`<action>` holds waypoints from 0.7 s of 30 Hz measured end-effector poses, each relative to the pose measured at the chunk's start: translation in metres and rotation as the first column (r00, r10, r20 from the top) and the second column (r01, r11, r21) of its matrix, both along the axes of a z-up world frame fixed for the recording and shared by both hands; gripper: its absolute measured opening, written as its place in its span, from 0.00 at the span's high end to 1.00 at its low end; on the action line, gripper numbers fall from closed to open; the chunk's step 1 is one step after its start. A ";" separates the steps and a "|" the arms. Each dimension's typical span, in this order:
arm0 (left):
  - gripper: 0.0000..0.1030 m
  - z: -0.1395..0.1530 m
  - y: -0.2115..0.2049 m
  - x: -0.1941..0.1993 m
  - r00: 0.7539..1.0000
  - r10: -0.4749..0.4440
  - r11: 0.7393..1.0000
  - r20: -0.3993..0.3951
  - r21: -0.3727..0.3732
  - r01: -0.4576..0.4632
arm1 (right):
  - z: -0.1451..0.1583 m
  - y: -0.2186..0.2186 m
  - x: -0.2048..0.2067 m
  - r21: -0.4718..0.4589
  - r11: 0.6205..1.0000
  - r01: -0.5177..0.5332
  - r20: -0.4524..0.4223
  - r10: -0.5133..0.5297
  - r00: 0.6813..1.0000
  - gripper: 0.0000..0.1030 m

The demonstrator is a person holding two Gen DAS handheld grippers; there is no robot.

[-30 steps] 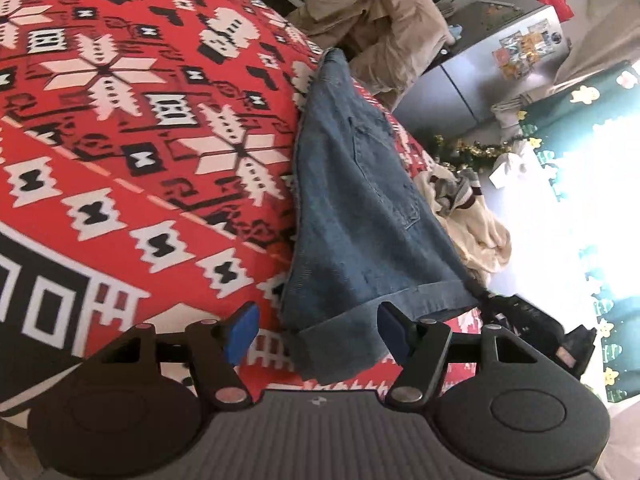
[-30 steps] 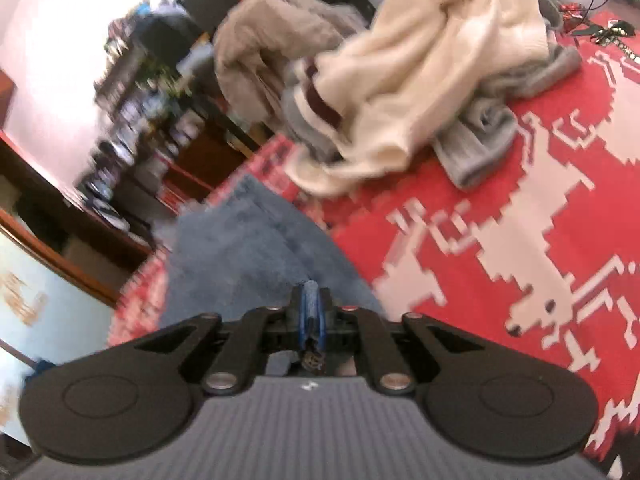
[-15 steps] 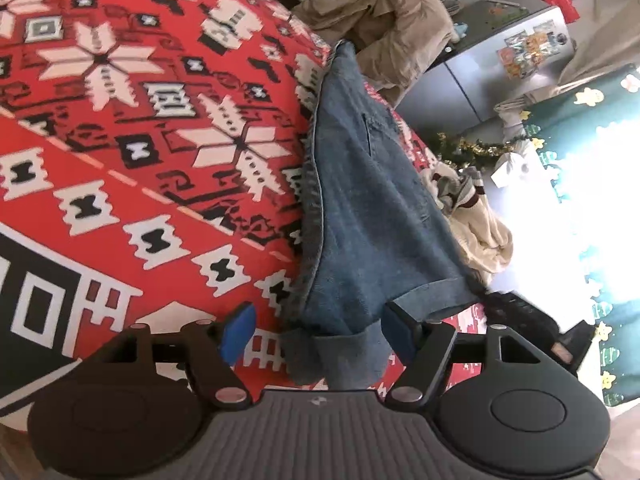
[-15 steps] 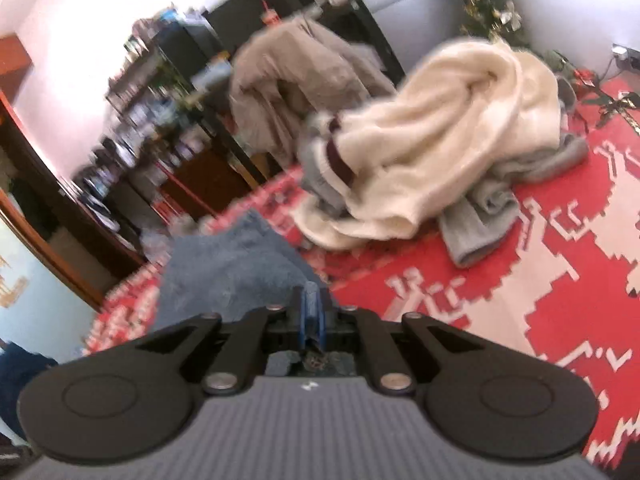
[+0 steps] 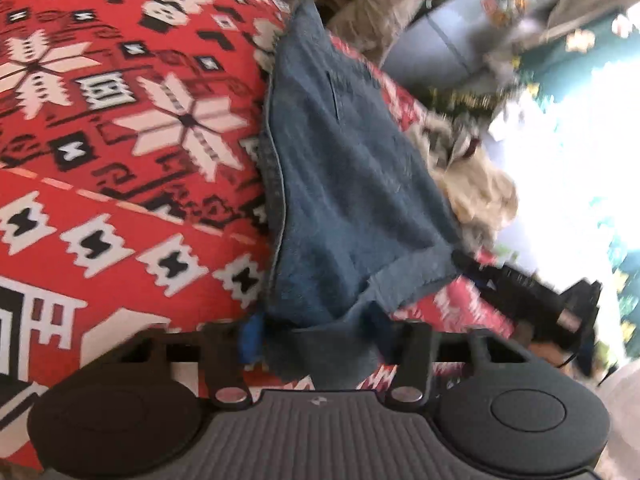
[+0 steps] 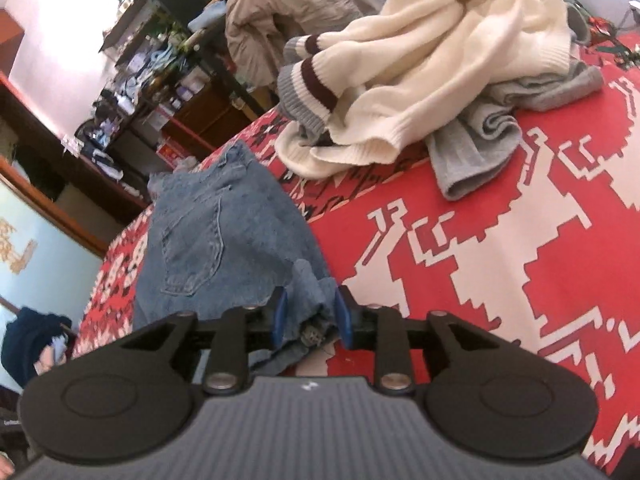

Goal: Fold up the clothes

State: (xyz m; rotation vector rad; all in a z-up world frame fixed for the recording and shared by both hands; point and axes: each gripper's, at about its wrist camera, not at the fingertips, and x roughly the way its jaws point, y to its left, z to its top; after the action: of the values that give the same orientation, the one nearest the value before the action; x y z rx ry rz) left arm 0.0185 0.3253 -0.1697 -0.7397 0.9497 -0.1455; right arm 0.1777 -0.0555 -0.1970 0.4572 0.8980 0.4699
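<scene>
Blue denim shorts (image 5: 344,184) lie on the red patterned bedspread (image 5: 120,128), stretched away from me. My left gripper (image 5: 320,340) is open, its fingers either side of the cuffed hem, which bunches between them. In the right wrist view the shorts (image 6: 216,240) show a back pocket. My right gripper (image 6: 310,316) is partly open, its blue pads around the shorts' near edge, which sits loose between them. In the left wrist view the right gripper (image 5: 528,292) sits at the hem's far corner.
A cream sweater with a striped cuff (image 6: 420,72) and grey garments (image 6: 476,152) are heaped on the bedspread (image 6: 520,240) beyond the shorts. A beige jacket (image 6: 288,12) lies behind. Shelves and furniture (image 6: 140,80) stand past the bed's edge.
My right gripper has gone from shut to partly open around the shorts' edge. My left gripper has moved forward, so the hem now lies between its open fingers. The left view is blurred.
</scene>
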 end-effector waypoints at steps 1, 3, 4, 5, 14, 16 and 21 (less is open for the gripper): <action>0.74 0.002 -0.002 0.000 1.000 0.002 1.000 0.001 0.007 -0.002 | 0.001 0.002 0.000 -0.013 1.000 -0.009 0.004 0.009 1.000 0.81; 0.78 0.006 -0.005 0.001 1.000 0.005 1.000 0.002 0.022 -0.005 | 0.004 0.004 -0.001 -0.014 1.000 -0.021 0.001 0.021 1.000 0.86; 0.79 0.008 -0.006 0.001 1.000 0.006 1.000 0.003 0.030 -0.006 | 0.005 0.004 -0.002 -0.012 1.000 -0.022 -0.003 0.022 1.000 0.88; 0.79 0.012 -0.006 0.000 1.000 0.011 0.999 0.010 0.034 -0.011 | 0.008 0.004 -0.004 -0.001 1.000 -0.021 -0.008 0.021 1.000 0.88; 0.81 0.077 0.050 -0.039 0.987 0.073 0.991 0.140 0.104 -0.088 | 0.054 0.014 -0.058 0.153 0.984 -0.096 -0.029 0.101 0.994 0.90; 0.82 0.072 0.057 -0.047 0.988 0.088 0.988 0.124 0.115 -0.102 | 0.056 0.021 -0.078 0.180 0.977 -0.116 -0.045 0.126 0.991 0.90; 0.81 0.040 0.069 -0.063 0.989 0.137 0.981 0.053 0.133 -0.143 | 0.037 0.041 -0.122 0.102 0.983 -0.151 -0.067 0.158 0.985 0.89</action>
State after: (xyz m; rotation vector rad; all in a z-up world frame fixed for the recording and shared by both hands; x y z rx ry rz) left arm -0.0444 0.3942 -0.1293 -0.6718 0.8544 0.0267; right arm 0.0554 -0.0141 -0.1597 0.4984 0.9908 0.6438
